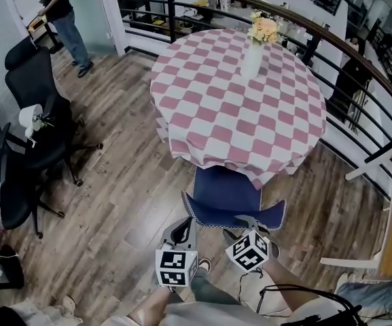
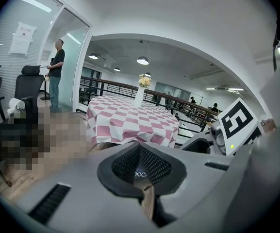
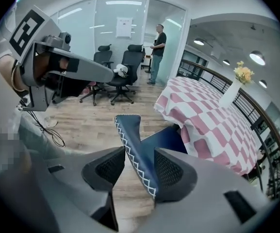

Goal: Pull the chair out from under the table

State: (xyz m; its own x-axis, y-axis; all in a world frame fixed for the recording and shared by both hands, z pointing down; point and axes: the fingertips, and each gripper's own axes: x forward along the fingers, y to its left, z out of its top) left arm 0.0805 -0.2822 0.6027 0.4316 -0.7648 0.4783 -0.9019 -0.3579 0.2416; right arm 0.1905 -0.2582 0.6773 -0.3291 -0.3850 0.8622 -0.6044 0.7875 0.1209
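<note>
While the blue chair (image 1: 226,195) sits tucked under the checked round table (image 1: 216,114), we have our left tongs (image 1: 184,229) pinched together on its stitched back edge, and our right tongs (image 1: 244,223) stand apart, straddling that edge.

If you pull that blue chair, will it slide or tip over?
The chair probably slides fine: the wooden floor looks smooth. Its back looks padded yet stiff, standing upright between the open jaws of the right gripper. Pulling high up there might tip it slightly.
</note>
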